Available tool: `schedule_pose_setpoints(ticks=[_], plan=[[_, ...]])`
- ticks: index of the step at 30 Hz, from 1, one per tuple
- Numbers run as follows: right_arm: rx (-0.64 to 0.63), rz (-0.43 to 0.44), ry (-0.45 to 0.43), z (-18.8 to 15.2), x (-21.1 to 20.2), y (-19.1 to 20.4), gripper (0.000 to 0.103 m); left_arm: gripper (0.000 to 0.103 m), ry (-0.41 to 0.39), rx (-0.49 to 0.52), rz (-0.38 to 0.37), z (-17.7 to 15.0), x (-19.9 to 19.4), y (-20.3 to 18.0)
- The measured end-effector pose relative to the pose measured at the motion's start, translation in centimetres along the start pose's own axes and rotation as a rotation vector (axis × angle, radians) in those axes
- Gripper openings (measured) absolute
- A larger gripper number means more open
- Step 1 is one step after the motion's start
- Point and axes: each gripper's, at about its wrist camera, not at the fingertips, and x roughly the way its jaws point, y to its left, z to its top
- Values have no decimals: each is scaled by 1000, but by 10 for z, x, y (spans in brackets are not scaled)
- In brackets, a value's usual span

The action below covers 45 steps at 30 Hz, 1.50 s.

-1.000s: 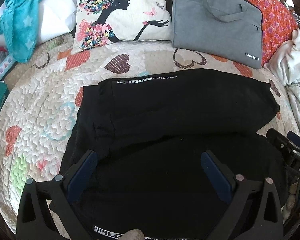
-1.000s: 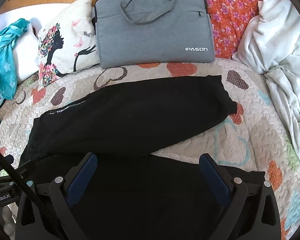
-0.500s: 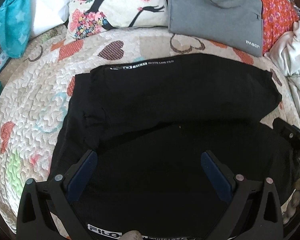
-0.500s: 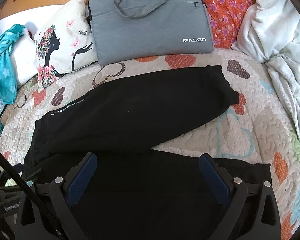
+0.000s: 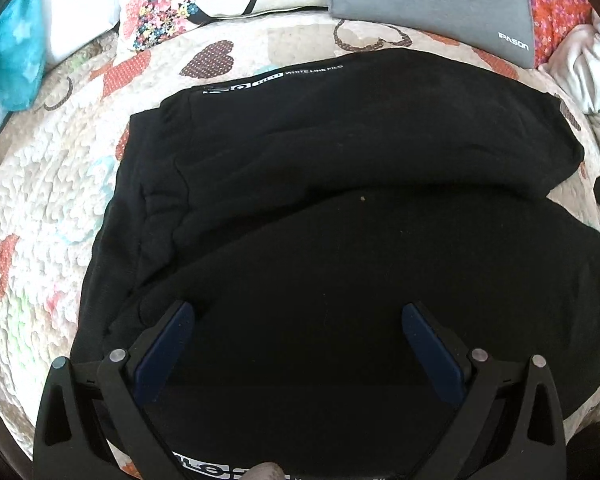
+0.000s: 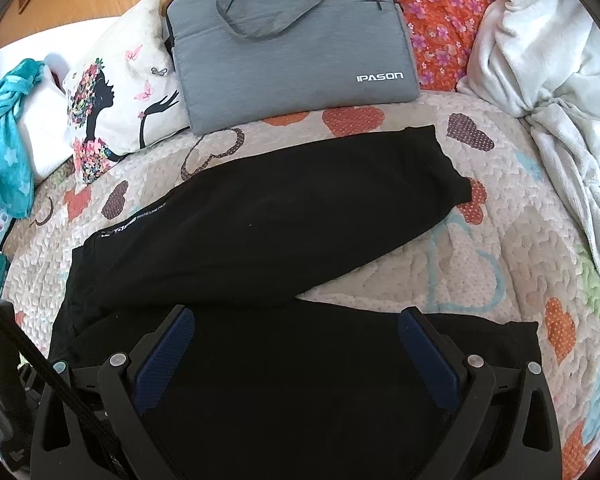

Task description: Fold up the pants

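Black pants [image 5: 340, 184] lie spread flat on a quilted bedspread with heart patches [image 5: 52, 200], waist to the left, legs running right. White lettering marks the far leg and the near edge. My left gripper [image 5: 298, 316] hovers open over the near leg close to the waist, nothing between its blue pads. In the right wrist view the pants [image 6: 280, 216] show both legs splayed apart toward the cuffs. My right gripper [image 6: 296, 320] is open above the near leg, empty.
A grey laptop bag [image 6: 288, 44] and a printed pillow [image 6: 120, 92] rest at the back of the bed. A white blanket [image 6: 560, 80] is heaped at the right, a teal cloth [image 6: 4, 152] at the left. Bare quilt [image 6: 500, 248] lies right of the cuffs.
Both grippers have come lower and closer to the pants, which now fill more of each view. Both stay open. The pants have not shifted.
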Motion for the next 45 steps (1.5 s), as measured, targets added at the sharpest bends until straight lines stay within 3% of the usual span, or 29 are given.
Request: schedule_pose_setpoints(ticks=[8,12,15,18,21,24,25,26,27,29,33,36,37,41,45], plan=[[38,2,13,0,-2,-8,103,103,37,-51,-68,-2,6,9],[40,8,-4,-3,-4,-8,103,103,36,-12,-81,-3,5,7],[19,23,-63,-7,-10,-3,103,103,28,12,-88,-4,4,6],[-28,68,-78,-9,-12,8,103,103,28,26,-93,-3,3,6],[-43,177,-1,-13,-1,17,103,101,14,32,-91,-4,-1,5],[-59,176,24,-21,3,24,103,68,-44,49,-99,-8,-17,3],[-61,168,21,-23,2,25,103,42,-57,50,-119,-7,-22,5],[-58,162,15,-24,-1,25,103,26,-63,37,-161,-7,-27,8],[-53,157,7,-25,-4,24,103,22,-65,14,-201,-7,-31,13],[-43,146,-18,-25,-15,20,101,22,-84,-44,-264,-3,-42,27],[-81,77,-64,-19,-35,8,100,24,-201,-77,-223,25,-74,53],[-51,46,-50,-1,-39,-16,99,48,-241,-105,-229,56,-84,69],[-32,36,-36,8,-39,-27,99,55,-251,-105,-232,69,-83,74],[-41,-18,-3,54,-30,-52,99,55,-263,-155,-184,111,-59,100],[-95,-31,58,107,4,-55,99,55,-232,-266,-239,133,-19,138]])
